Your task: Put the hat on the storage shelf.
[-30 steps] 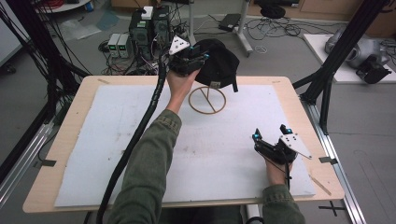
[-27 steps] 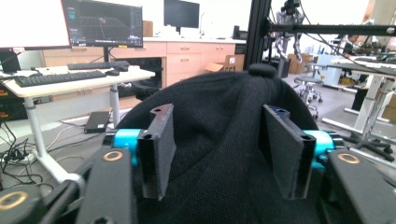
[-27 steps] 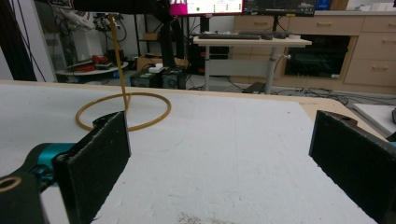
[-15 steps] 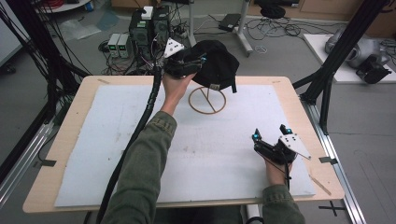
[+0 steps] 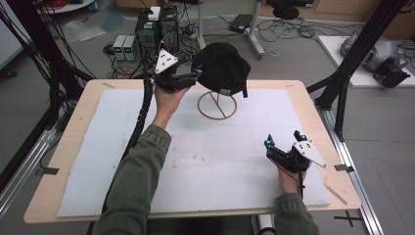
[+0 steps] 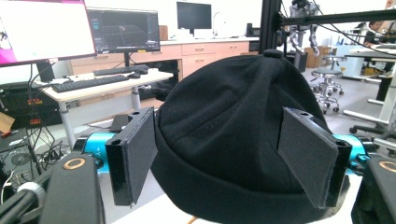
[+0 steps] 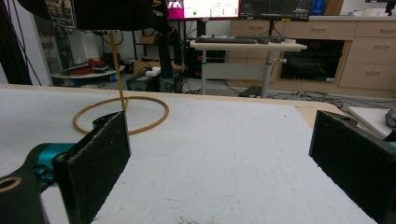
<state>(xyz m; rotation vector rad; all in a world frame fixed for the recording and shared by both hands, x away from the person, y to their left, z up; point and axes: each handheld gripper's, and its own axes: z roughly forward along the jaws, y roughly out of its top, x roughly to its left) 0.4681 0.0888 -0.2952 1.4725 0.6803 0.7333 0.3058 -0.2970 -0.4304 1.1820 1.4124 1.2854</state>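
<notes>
A black cap (image 5: 222, 66) sits on top of a thin wooden stand with a ring base (image 5: 217, 105) at the far middle of the table. My left gripper (image 5: 195, 77) is held level just left of the cap, its tips near the brim. Its jaws have just been opening. In the left gripper view the cap (image 6: 233, 140) sits close ahead of the left gripper (image 6: 219, 135), and the pads do not press on it. My right gripper (image 5: 283, 140) rests open near the front right of the table, nothing between its jaws. The right gripper view shows the right gripper (image 7: 219, 140) facing the stand's pole (image 7: 117, 70).
A white foam mat (image 5: 98, 161) covers most of the wooden table (image 5: 73, 132). Black frame posts (image 5: 342, 88) stand at the table's right side. Cables and electronics boxes (image 5: 147, 34) lie on the floor beyond the far edge.
My left gripper has slid left off the cap and its jaws have spread. The cap stays on the stand. The right gripper has kept still.
</notes>
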